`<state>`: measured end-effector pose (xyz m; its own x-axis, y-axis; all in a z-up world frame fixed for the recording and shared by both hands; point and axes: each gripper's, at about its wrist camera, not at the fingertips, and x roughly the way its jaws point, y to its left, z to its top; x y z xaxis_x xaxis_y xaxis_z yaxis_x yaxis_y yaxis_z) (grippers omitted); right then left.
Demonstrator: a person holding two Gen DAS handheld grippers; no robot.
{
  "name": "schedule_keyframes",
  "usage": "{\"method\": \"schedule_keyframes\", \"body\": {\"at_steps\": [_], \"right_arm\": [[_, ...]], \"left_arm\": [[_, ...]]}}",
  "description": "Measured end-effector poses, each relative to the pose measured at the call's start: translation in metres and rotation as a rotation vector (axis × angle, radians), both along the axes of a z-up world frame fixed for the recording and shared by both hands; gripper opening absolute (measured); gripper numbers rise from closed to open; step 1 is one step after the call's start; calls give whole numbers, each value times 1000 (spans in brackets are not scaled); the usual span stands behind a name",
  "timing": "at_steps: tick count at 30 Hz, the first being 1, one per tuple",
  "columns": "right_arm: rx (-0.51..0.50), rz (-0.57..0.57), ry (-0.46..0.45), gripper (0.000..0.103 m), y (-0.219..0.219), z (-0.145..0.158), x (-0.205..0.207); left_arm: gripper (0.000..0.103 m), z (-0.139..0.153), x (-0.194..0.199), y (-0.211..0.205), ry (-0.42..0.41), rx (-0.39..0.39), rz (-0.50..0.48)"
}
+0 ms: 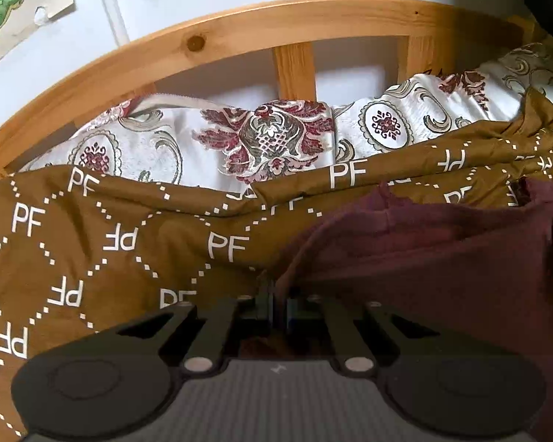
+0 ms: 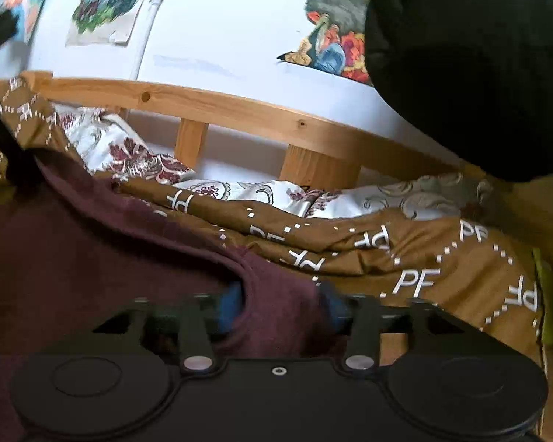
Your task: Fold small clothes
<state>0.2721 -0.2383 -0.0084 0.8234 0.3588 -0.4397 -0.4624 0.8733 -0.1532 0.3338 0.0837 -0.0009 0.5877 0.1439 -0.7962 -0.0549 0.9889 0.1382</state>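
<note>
My left gripper (image 1: 276, 294) has its jaws pressed together, pinching an edge of the maroon garment (image 1: 442, 258), which lies on the brown bedspread (image 1: 92, 258) printed with "PF". My right gripper (image 2: 280, 305) has its jaws spread, with a fold of the same garment lying between the blue pads (image 2: 228, 305) but not gripped.

My worry is that 1 corner is held and the other is loose, so any pull from the left could drag the cloth askew and spoil the fold. The bedspread is rumpled, and I could pinch it along with the garment.

Beyond lie patterned white bedding (image 1: 276, 136) and the wooden bed frame (image 1: 295, 22). A dark shape (image 2: 472, 66) blocks the upper right of the right view.
</note>
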Motion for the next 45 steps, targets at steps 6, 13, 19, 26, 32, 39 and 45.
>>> {"method": "schedule_keyframes", "body": {"at_steps": [6,13,19,26,32,39,45], "right_arm": [[45,81,87,96,-4,8,-10],[-167,134,66,76,25,-16,-24],[-54,48,47,5,11,-10,-20],[38,-139,-33,2,-22,8,-11],[65,-191,77,2,-32,-9,3],[80,-227,83,21,-32,-10,4],[81,-253,71,48,-30,-7,4]], "left_arm": [[6,-8,-1,6,-8,-41,22],[6,-4,-2,4,-23,-35,21],[6,4,-4,5,-72,-60,21],[6,2,-2,0,-95,-46,19],[9,-9,5,5,-42,-103,73],[73,2,3,19,-66,-51,169],[99,16,-15,34,-121,-12,227]]}}
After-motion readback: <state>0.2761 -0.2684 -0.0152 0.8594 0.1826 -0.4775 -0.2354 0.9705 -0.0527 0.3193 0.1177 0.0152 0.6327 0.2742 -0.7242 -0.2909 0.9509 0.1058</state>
